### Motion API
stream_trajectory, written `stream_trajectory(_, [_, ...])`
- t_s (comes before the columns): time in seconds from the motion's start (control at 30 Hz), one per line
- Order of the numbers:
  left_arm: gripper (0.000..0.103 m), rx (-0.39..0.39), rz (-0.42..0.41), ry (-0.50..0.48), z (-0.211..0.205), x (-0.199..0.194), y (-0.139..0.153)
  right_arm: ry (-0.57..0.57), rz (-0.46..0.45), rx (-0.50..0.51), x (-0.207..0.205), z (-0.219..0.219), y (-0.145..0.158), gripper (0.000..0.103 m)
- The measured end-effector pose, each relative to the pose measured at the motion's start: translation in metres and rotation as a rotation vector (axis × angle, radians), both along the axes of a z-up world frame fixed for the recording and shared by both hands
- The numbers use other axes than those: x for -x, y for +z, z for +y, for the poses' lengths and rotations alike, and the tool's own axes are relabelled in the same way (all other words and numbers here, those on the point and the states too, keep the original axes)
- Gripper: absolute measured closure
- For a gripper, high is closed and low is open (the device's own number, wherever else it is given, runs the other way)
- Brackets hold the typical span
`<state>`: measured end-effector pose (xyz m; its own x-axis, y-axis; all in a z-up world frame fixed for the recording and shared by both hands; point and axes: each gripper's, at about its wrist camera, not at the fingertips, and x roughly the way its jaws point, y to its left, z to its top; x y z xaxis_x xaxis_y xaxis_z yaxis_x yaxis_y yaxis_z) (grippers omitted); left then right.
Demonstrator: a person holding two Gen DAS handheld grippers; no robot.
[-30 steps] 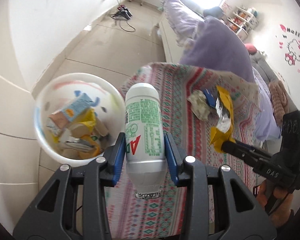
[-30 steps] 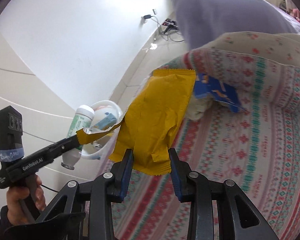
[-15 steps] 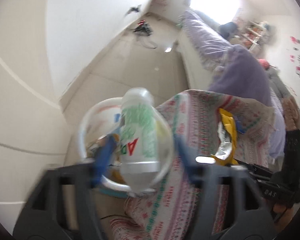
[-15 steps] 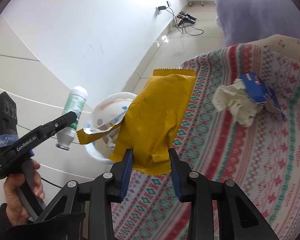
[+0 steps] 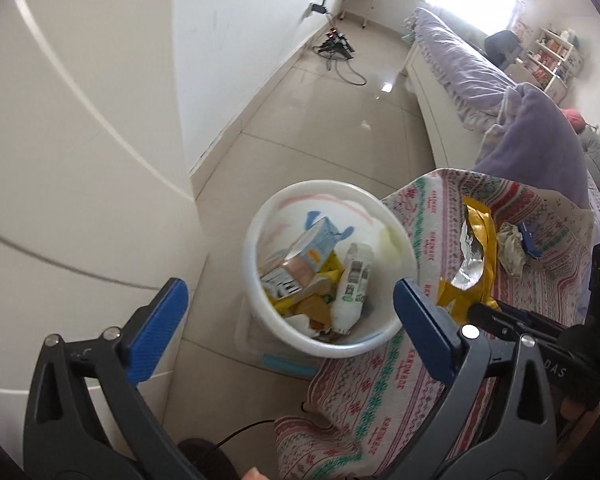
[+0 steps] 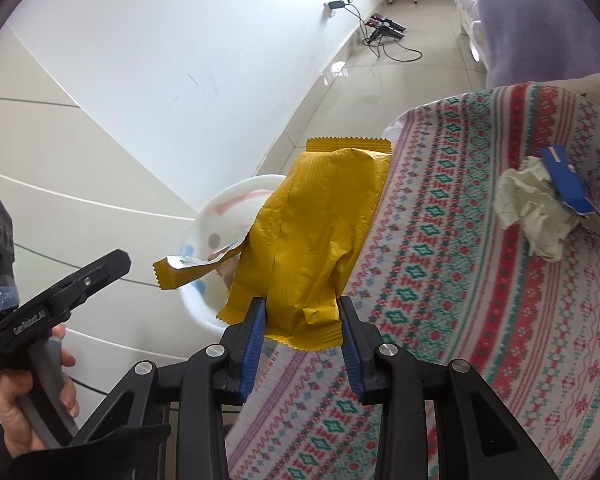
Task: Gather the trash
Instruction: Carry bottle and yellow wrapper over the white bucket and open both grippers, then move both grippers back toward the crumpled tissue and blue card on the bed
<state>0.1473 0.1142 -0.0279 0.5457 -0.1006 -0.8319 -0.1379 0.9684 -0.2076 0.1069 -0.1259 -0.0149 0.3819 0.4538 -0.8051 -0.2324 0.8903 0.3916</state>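
White trash bin (image 5: 260,304): holds cartons and a bottle (image 5: 352,284). Left gripper (image 5: 288,316) spread empty above it. Right gripper (image 6: 302,328) clamps yellow wrapper (image 6: 316,240) beside bin; early release risks landing it on patterned blanket (image 6: 480,320).

In the right wrist view the yellow wrapper (image 6: 312,240) covers most of the white bin (image 6: 216,216), so only its left rim and part of its inner wall show. The hand (image 6: 24,396) on the left gripper's handle is cut off by the lower left edge. In the left wrist view, print on the bottle (image 5: 352,284) is too small to read.
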Motion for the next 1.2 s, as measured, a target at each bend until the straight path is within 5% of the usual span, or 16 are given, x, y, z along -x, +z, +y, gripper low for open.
stream_trajectory(0.43, [0.001,0.011,0.017,0.049,0.024,0.014,0.002,0.02,-0.015,-0.075,-0.033,0.03,-0.028,0.061])
stream_trajectory(0.53, [0.001,0.013,0.022,0.048,0.025,0.014,0.0,-0.012,-0.016,-0.112,-0.038,0.03,-0.029,0.016])
stream_trajectory(0.9, [0.001,0.024,0.029,0.022,0.017,0.011,0.0,-0.079,0.005,-0.105,-0.038,0.003,-0.029,0.015])
stream_trajectory(0.97, [0.001,0.031,0.031,0.011,0.014,0.011,0.0,-0.104,0.028,-0.075,-0.036,-0.006,-0.031,0.0])
stream_trajectory(1.07, [0.001,0.024,0.026,-0.006,0.007,0.01,0.001,-0.097,0.092,0.023,-0.035,-0.015,-0.039,0.0])
stream_trajectory(1.2, [0.001,0.015,0.028,-0.03,-0.005,0.009,0.0,-0.137,0.058,0.091,-0.028,-0.034,-0.04,0.0])
